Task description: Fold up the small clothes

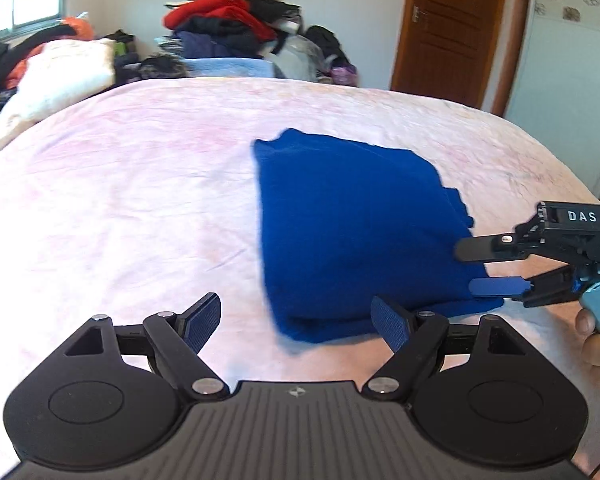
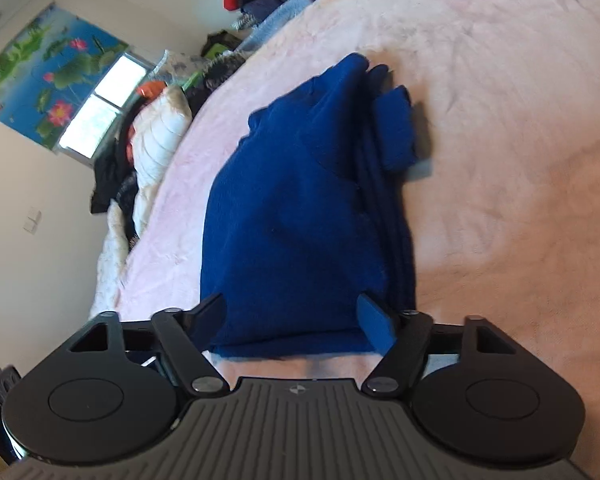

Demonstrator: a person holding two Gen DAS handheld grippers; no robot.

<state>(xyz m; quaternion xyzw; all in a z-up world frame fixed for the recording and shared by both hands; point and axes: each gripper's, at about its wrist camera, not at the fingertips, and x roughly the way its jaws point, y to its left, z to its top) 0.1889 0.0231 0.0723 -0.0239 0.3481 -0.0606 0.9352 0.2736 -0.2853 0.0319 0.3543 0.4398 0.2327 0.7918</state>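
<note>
We see a blue garment folded into a thick bundle, lying on the pink bed. Layered edges of the garment stack along its side in the right wrist view, with 1 small flap sticking out at the far end.

Left tongs are apart, holding nothing, hovering just beside the garment's near corner; the right-hand blue pad overlaps that corner in view, contact unclear.

Right tongs come in at the garment's side edge, 2 fingers spread, 1 above the cloth and 1 lower at the edge. From the right wrist camera the right tongs straddle the garment's near end, jaws apart, not pinched on the fabric.

Beyond the garment, past the bed's far edge, sits a pile of clothes. A wooden door stands off to the side of that pile, a white pillow to the pile's other side.
</note>
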